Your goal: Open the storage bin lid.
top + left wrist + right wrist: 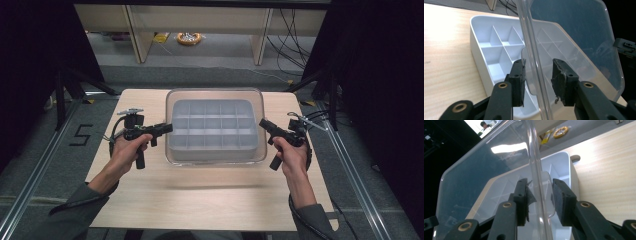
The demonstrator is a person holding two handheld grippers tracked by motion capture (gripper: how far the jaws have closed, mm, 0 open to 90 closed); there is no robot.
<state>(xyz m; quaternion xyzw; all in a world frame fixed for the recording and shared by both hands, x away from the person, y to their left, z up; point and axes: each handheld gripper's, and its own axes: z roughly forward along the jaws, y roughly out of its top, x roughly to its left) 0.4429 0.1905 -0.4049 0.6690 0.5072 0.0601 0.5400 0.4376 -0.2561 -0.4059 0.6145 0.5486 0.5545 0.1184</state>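
Note:
A white divided organiser box (pixel 212 131) stands mid-table, and a clear lid (pixel 215 93) lies over it, its rim overhanging all round. My left gripper (pixel 169 128) is at the lid's left edge and my right gripper (pixel 261 123) at its right edge. In the left gripper view the gripper (pixel 539 80) is open, its jaws astride the lid (pixel 579 37) rim and tab, with the box (pixel 491 47) beyond. In the right gripper view the gripper (pixel 539 200) is likewise open around the lid (pixel 486 175) rim above the box (pixel 564 167).
The wooden table (pixel 200 195) has bare room in front of the box and at both sides. Black stands flank it. On the floor behind are a shelf unit, cables and a yellow ring (pixel 189 38).

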